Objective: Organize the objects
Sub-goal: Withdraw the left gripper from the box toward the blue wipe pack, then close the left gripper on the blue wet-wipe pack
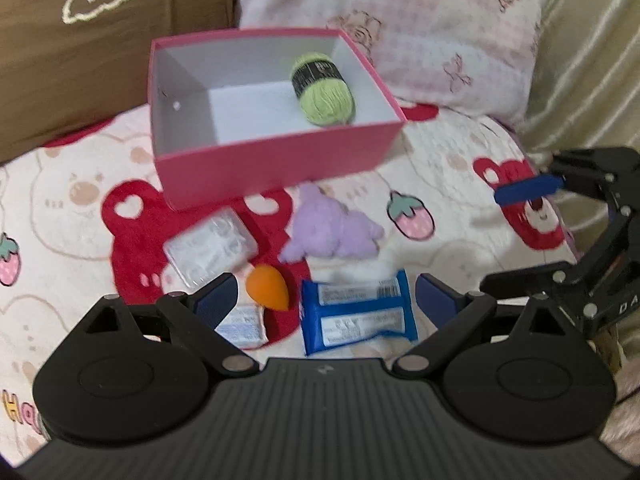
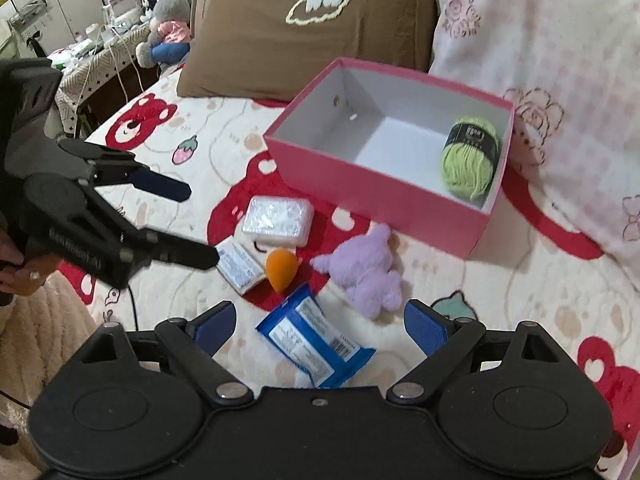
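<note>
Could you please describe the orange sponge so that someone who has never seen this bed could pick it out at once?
Find the pink box on the bedspread; loose items lie in front of it. The orange sponge sits among them, between a purple plush and a small white packet, just beyond a blue wrapper. It is the only orange, teardrop-shaped thing there.

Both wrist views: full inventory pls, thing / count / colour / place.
box: 1, pink, on the bed by the pillows
yarn: 1, green, inside box
plush: 1, lilac, in front of box
sponge: 1, orange, left of plush
clear pack: 1, whitish, beyond sponge
small packet: 1, white, left of sponge
wrapper: 1, blue, nearest
pillows: 2, brown and pink, behind
left gripper: fingers open, empty
right gripper: fingers open, empty
</note>
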`<state>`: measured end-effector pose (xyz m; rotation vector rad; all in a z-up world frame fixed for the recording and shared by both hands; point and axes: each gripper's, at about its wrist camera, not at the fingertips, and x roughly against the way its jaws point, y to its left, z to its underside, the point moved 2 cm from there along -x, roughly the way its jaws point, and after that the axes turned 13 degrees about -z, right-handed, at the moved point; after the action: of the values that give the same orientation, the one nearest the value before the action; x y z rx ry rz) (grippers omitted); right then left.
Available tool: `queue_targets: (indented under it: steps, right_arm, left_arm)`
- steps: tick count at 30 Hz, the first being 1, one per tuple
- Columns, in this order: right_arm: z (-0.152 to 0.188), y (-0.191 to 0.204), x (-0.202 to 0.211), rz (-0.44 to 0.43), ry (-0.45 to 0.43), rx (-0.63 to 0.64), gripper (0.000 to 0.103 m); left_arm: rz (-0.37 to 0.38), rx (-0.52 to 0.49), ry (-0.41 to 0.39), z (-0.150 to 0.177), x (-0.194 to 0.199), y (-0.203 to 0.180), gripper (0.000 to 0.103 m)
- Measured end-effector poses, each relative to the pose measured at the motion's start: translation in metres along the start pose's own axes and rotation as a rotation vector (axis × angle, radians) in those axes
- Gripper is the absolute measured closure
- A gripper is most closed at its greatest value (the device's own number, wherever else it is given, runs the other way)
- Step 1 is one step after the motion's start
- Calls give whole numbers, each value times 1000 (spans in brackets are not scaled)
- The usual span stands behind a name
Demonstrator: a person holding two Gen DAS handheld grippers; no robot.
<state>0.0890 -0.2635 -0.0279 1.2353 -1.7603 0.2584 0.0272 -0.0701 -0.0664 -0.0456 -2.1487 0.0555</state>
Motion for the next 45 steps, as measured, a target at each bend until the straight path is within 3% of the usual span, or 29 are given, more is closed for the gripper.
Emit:
queue_targets:
  steps: [8, 13, 19, 27, 32, 39, 45]
  right_arm:
    - [13, 4, -21, -19, 70, 40, 10]
    - [26, -2, -41, -18, 110, 37, 14]
    - [41, -15, -66, -9, 156, 15, 26]
    - [55, -45, -92, -32, 168, -154, 37]
    - [67, -60, -105, -44, 150, -302, 39]
    - [82, -71, -124, -57, 108, -423, 64]
    - [76, -66, -122, 15, 80, -356, 77]
  left_arm:
    - [59, 16, 29, 19, -14, -2, 7]
    - [45, 65, 88, 28, -33, 1, 8]
    - [10, 71, 111, 36, -49, 3, 9]
    - [-29, 11, 91, 34, -48, 4, 9]
    - [-8, 80, 108, 35, -63, 9, 11]
    - [-2, 138, 155, 45, -101, -6, 31]
    - [11, 122, 140, 42, -112, -17, 32]
